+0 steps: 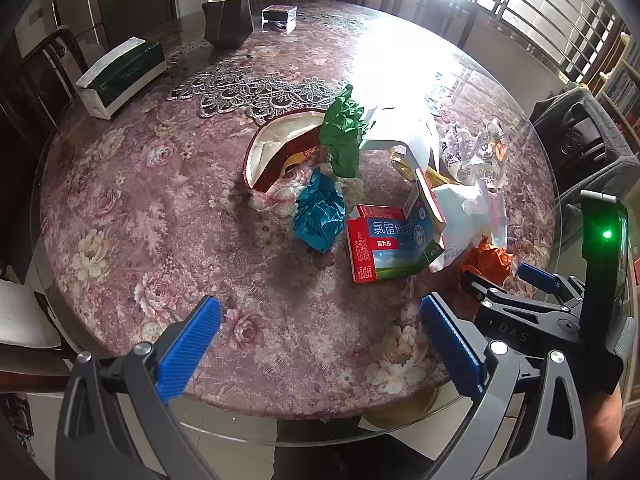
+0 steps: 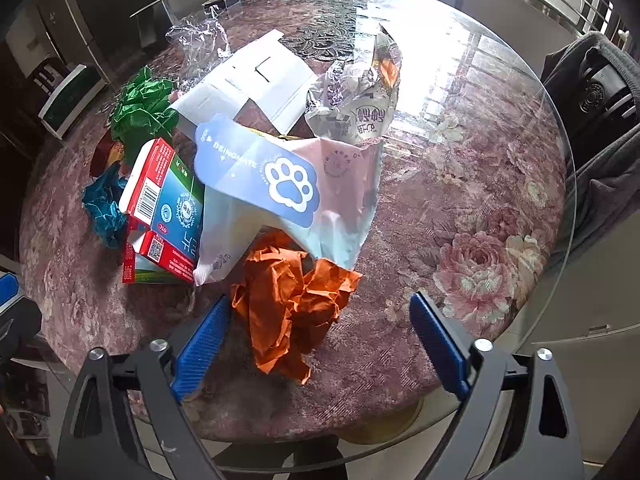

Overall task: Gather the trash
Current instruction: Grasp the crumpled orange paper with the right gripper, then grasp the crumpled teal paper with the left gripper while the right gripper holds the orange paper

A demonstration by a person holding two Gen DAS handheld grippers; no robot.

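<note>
Red bowl [image 1: 276, 160] holds yellow wrapper [image 1: 298, 158].

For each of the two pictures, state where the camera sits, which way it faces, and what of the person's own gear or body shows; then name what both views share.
Left wrist view: sits on the left gripper, looks steeply down at the floral table; its open blue fingers, the right gripper and a forearm show.
Right wrist view: sits on the right gripper, looks steeply down at the orange paper between its open fingers.
Shared: orange paper, red medicine box, green paper, teal paper.
</note>
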